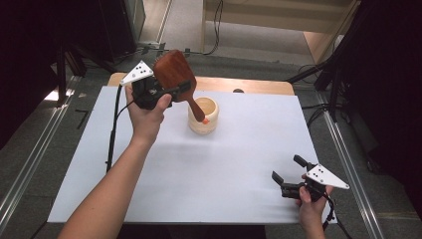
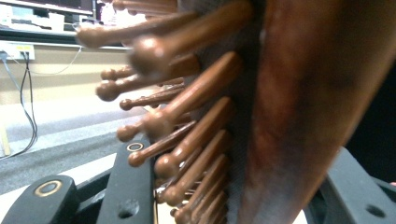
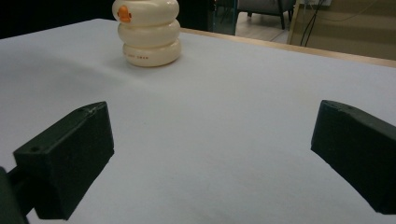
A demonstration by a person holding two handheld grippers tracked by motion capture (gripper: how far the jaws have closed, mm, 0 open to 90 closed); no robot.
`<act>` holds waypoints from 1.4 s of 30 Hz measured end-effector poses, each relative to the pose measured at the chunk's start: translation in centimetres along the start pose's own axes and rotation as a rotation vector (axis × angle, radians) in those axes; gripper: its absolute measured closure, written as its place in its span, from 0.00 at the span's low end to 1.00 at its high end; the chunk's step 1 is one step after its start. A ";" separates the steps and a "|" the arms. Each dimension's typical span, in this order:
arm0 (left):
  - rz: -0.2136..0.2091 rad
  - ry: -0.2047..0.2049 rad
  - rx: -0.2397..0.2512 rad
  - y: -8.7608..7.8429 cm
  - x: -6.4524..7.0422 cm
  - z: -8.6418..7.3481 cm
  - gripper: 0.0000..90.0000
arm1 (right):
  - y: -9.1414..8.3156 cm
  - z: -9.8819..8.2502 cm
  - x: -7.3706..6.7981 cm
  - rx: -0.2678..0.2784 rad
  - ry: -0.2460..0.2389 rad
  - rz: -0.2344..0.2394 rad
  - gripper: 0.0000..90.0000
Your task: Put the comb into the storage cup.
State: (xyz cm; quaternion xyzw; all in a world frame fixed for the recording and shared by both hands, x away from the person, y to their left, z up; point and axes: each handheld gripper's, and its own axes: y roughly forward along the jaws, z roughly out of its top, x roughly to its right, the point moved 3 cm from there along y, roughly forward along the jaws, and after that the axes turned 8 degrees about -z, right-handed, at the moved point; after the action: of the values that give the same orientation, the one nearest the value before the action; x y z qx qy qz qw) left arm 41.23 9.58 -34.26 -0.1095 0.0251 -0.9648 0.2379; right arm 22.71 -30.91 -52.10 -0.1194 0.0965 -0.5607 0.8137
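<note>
A dark wooden hairbrush with wooden pins is held in the air at the back of the table, my left gripper shut on it near the base of its head. Its handle slants down to the right, and the orange tip hangs over the mouth of a cream ribbed cup. In the left gripper view the brush sits between the two black jaws. My right gripper rests low at the front right, open and holding nothing. The cup stands far ahead of it.
A white sheet covers the wooden table. Cables trail from both grippers, the left one running down the sheet's left side. Dark stands and rails flank the table.
</note>
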 end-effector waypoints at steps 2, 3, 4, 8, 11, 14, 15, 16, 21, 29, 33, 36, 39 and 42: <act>0.002 0.000 -0.002 0.2 -0.1 0.1 0.61 | 0.0 0.0 0.0 -0.001 -0.004 0.002 0.00; 0.003 0.001 -0.001 0.3 -0.2 0.1 0.61 | 0.0 0.0 0.0 -0.001 -0.003 0.003 0.00; 0.006 0.001 0.000 0.4 -0.3 0.2 0.61 | 0.0 0.0 0.0 -0.001 -0.002 0.003 0.00; -0.003 -0.008 0.008 0.6 -0.6 0.3 0.61 | 0.0 0.0 0.0 -0.001 -0.001 0.002 0.00; -0.006 -0.021 0.022 0.8 -1.1 0.4 0.61 | 0.0 0.0 -0.1 -0.002 -0.007 0.006 0.00; 0.005 -0.015 0.012 1.1 -1.4 0.6 0.61 | 0.1 0.0 -0.1 0.000 -0.009 0.005 0.00; 0.007 -0.015 0.011 1.1 -1.5 0.6 0.61 | 0.1 0.0 -0.1 -0.001 -0.009 0.006 0.00; 0.010 -0.010 0.010 1.2 -1.5 0.5 0.61 | 0.1 0.0 -0.1 0.000 -0.008 0.007 0.00; 0.023 -0.007 0.012 1.4 -2.0 0.5 0.61 | 0.1 0.0 0.0 0.002 -0.004 0.008 0.00; 0.046 -0.019 0.028 1.6 -2.9 0.7 0.61 | 0.1 0.0 0.0 0.004 -0.004 0.007 0.00; 0.054 -0.024 0.025 1.8 -3.3 0.4 0.61 | 0.1 0.0 0.0 0.003 -0.007 0.009 0.00; 0.060 -0.029 0.018 2.1 -3.5 0.1 0.61 | 0.1 0.0 0.0 0.002 -0.008 0.010 0.00; 0.063 -0.030 0.014 2.5 -3.6 -0.2 0.61 | 0.1 0.0 0.0 0.004 -0.008 0.010 0.00; 0.066 -0.029 0.007 2.9 -3.7 -0.5 0.61 | 0.1 0.0 0.0 0.005 -0.007 0.008 0.00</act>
State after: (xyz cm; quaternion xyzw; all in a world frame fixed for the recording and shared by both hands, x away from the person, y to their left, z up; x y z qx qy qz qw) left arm 45.63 8.77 -35.74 -0.1217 0.0220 -0.9548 0.2703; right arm 22.82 -30.89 -52.16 -0.1191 0.0929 -0.5573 0.8165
